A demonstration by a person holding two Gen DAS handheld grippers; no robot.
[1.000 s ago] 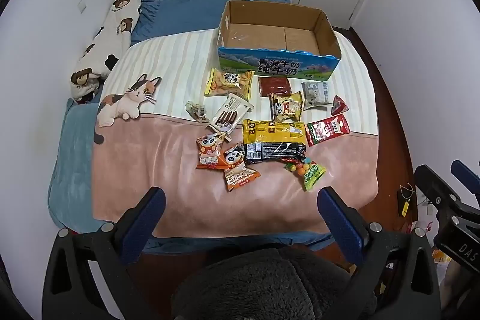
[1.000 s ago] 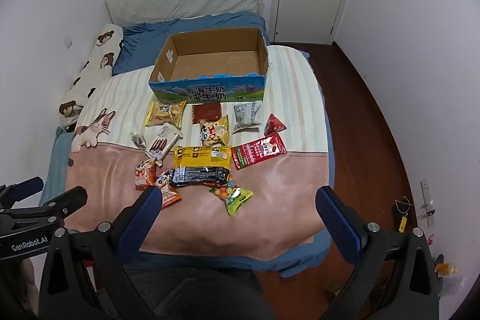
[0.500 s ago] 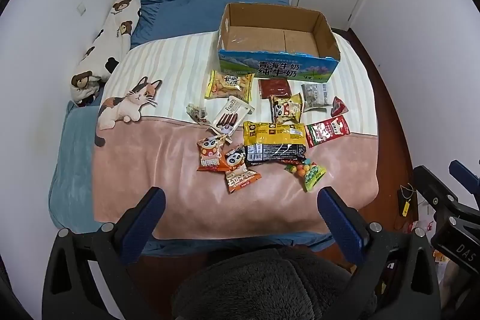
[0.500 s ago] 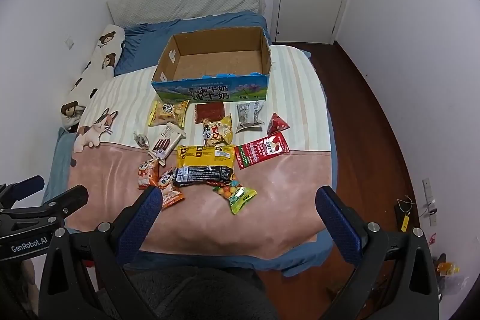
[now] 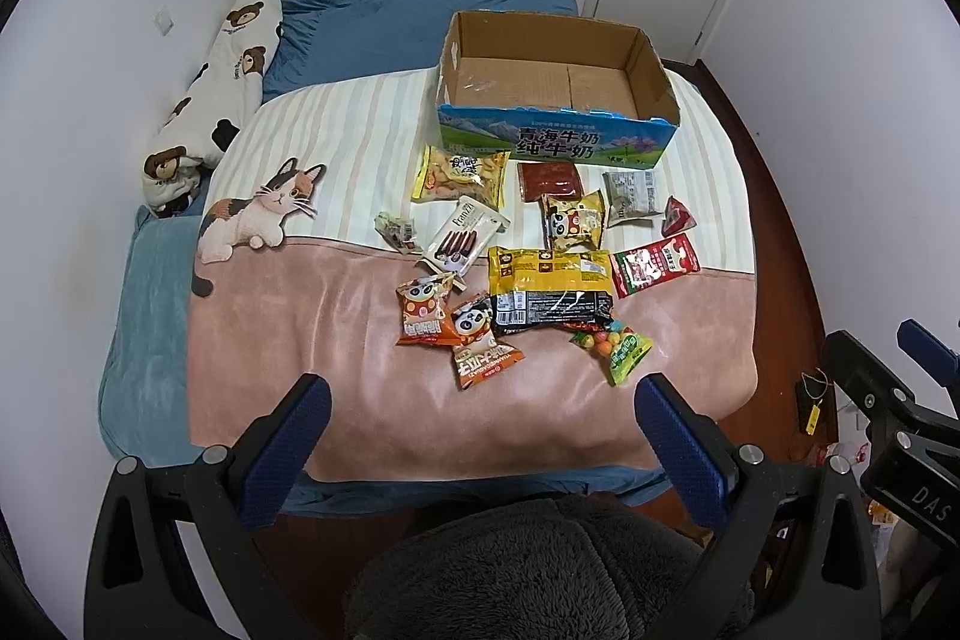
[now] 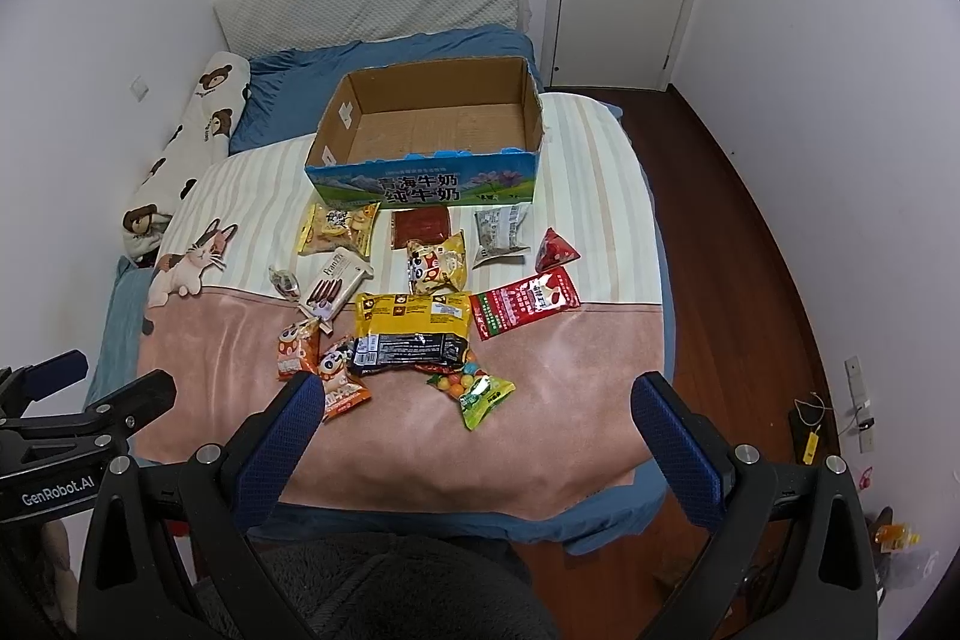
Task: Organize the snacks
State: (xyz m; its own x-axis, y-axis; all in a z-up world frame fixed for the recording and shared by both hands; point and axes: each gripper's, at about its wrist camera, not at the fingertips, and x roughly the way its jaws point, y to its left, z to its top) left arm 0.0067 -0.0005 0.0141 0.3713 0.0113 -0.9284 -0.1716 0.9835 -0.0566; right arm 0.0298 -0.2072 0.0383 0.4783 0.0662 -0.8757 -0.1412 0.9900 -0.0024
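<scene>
Both my grippers are spread wide and hold nothing: the left gripper (image 5: 480,418) and right gripper (image 6: 474,415) hover above the foot of the bed (image 5: 150,292), well short of any packet. Nearest my jaws lie the candy bag (image 6: 477,391) and two orange panda packs (image 5: 456,322), which overlap each other. Just past them sits the big yellow-black bag (image 6: 411,334), its near edge lying over the candy bag. Beyond it are the red sachet (image 6: 525,301), a yellow panda pack (image 6: 435,265), a biscuit stick pack (image 5: 462,238), a grey packet (image 6: 498,235) and others, then the box (image 6: 420,187), open and empty, at the far end.

Nothing is packed yet, I judge. The risks ahead: the packets are slick and puffy, so a pinch on a flat face may slip or burst one. Pulling the candy bag could drag the big bag with it. On the soft blanket (image 5: 300,316), pressing down may sink the packet and catch cloth instead.
</scene>
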